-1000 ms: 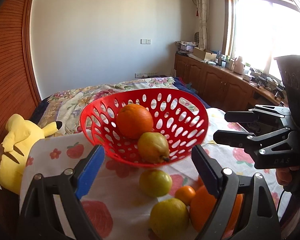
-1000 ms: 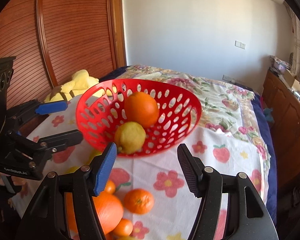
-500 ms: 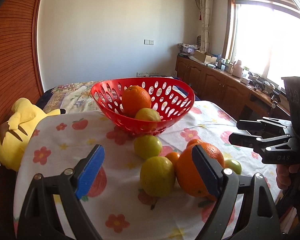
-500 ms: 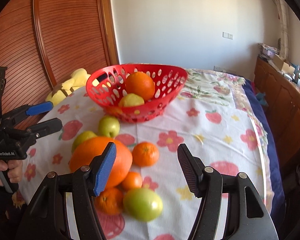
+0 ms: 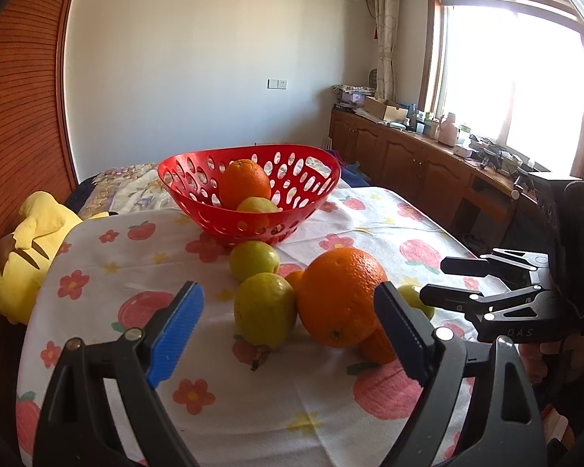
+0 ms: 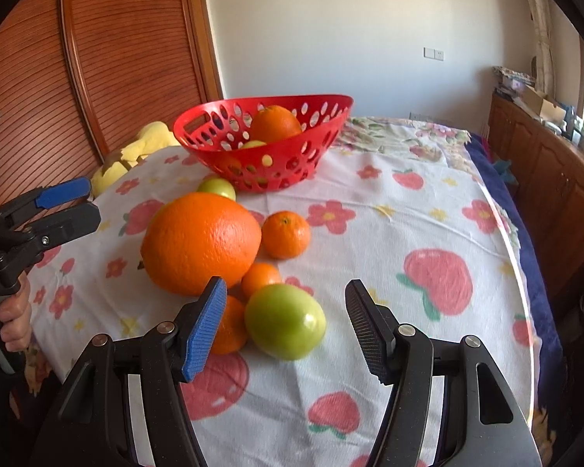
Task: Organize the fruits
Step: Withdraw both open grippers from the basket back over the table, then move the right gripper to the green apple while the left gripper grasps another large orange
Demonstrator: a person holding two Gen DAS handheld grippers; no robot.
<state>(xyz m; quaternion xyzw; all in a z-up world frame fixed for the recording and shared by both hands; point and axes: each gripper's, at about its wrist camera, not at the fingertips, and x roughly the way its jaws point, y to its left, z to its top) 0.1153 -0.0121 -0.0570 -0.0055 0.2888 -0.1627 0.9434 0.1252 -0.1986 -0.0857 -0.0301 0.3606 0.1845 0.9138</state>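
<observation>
A red perforated basket (image 5: 198, 202) (image 6: 292, 167) stands at the far side of the table with an orange (image 5: 245, 183) and a yellow pear (image 5: 257, 205) in it. Nearer lies loose fruit: a big orange (image 5: 340, 295) (image 6: 200, 243), a yellow-green pear (image 5: 264, 309), a green apple (image 5: 253, 258), several small tangerines (image 6: 286, 233) and a green fruit (image 6: 286, 321). My left gripper (image 5: 288, 323) is open, just short of the pear and big orange. My right gripper (image 6: 288, 327) is open, with the green fruit in front of its gap, untouched.
A flowered cloth (image 5: 253, 389) covers the table. A yellow plush toy (image 5: 27, 241) lies past the table's left edge, by a slatted wooden wall. Wooden cabinets (image 5: 408, 155) run under the window on the right. A hand (image 6: 11, 311) holds the left gripper's handle.
Both grippers have drawn back from the basket and sunk toward the loose fruit, which now fills the near view. The jaws stand as wide as before.
</observation>
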